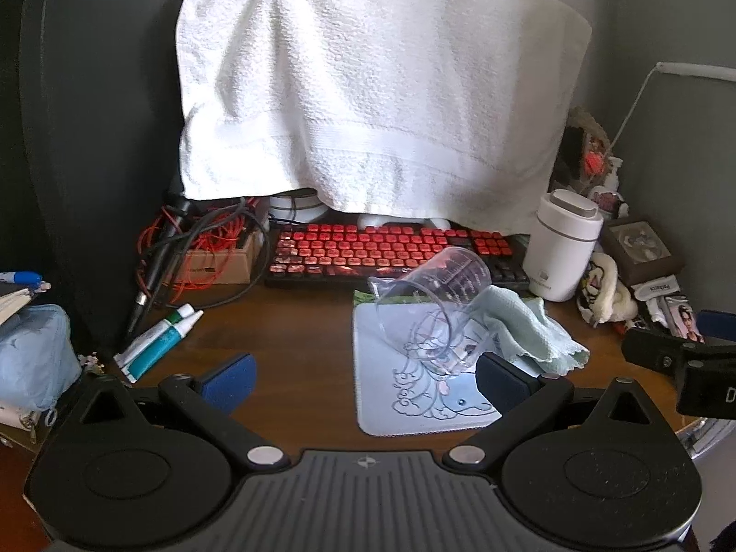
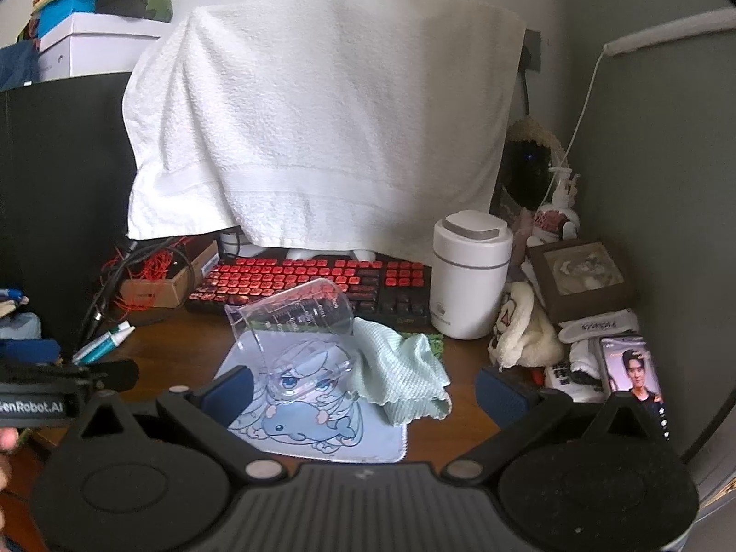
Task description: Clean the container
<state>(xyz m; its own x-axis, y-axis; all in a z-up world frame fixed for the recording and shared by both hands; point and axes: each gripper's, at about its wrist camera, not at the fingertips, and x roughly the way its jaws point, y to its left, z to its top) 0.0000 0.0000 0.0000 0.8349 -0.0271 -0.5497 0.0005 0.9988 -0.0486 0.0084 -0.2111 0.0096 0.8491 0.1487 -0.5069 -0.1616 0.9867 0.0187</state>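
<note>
Wooden desk [image 1: 294, 359], red keyboard [image 1: 391, 248] at back. Clear measuring beaker [image 1: 432, 308] on its side just before keyboard, touching mint cloth [image 1: 529, 326]. Left gripper [image 1: 365, 377] and right gripper [image 2: 368, 391] both spread, empty.

The measuring cup [image 2: 294, 326] lay tipped on its side on the mat [image 2: 322, 432], with the cloth [image 2: 400, 372] touching it on the right, the keyboard [image 2: 294, 276] behind them under the draped towel [image 2: 322, 115], the white canister [image 2: 469, 276] right of the keyboard, and the tubes [image 1: 156, 345] well to the left.

Red keyboard [image 2: 294, 278], towel [image 2: 322, 115] (white), humidifier [image 2: 469, 276].
</note>
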